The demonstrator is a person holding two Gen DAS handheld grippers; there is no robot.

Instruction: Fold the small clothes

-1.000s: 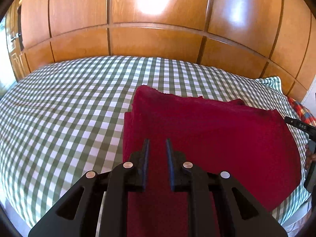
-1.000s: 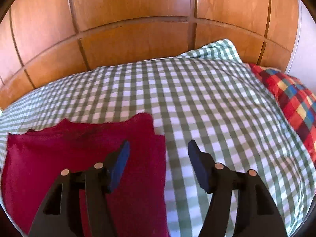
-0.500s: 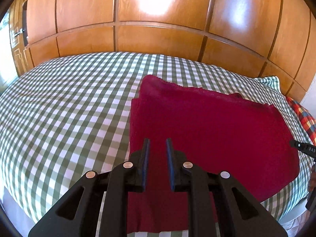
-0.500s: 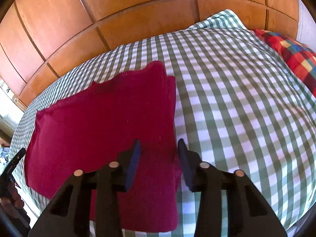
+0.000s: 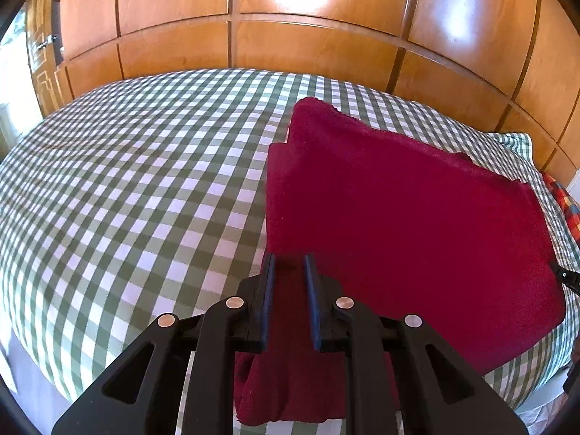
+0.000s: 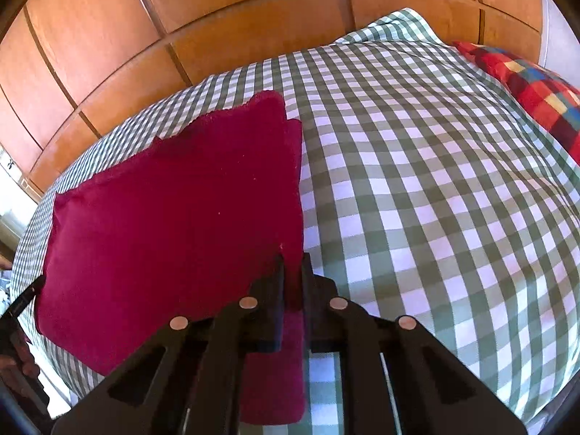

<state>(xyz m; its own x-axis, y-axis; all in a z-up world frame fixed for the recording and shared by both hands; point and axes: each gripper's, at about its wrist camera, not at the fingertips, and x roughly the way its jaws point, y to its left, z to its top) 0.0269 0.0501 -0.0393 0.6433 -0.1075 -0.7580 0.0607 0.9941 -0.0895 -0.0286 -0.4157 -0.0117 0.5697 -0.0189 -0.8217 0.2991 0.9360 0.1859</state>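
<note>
The work surface is a bed point(image 5: 127, 188) covered with a green-and-white checked sheet point(image 6: 435, 188). The sheet shows shallow wrinkles on its left part in the left wrist view. Behind the bed stands a wall of glossy wooden panels point(image 5: 319, 43), divided by dark grooves and carrying bright light reflections. A pillow in the same check point(image 6: 395, 25) lies at the far right corner of the bed. A red, blue and yellow plaid cloth point(image 6: 525, 87) lies beside it at the right edge.

The task item, a dark red cloth point(image 5: 398, 210), lies flat on the near part of the bed, with a second layer showing along its side edges. Its near edge hangs over the bed edge.

The left hand-held gripper point(image 5: 290, 290) is at the cloth's near left corner, jaws narrow, with the red fabric between them.

The right hand-held gripper point(image 6: 293, 290) is at the near right corner. Its jaws have just been closing and now pinch the cloth's edge.
</note>
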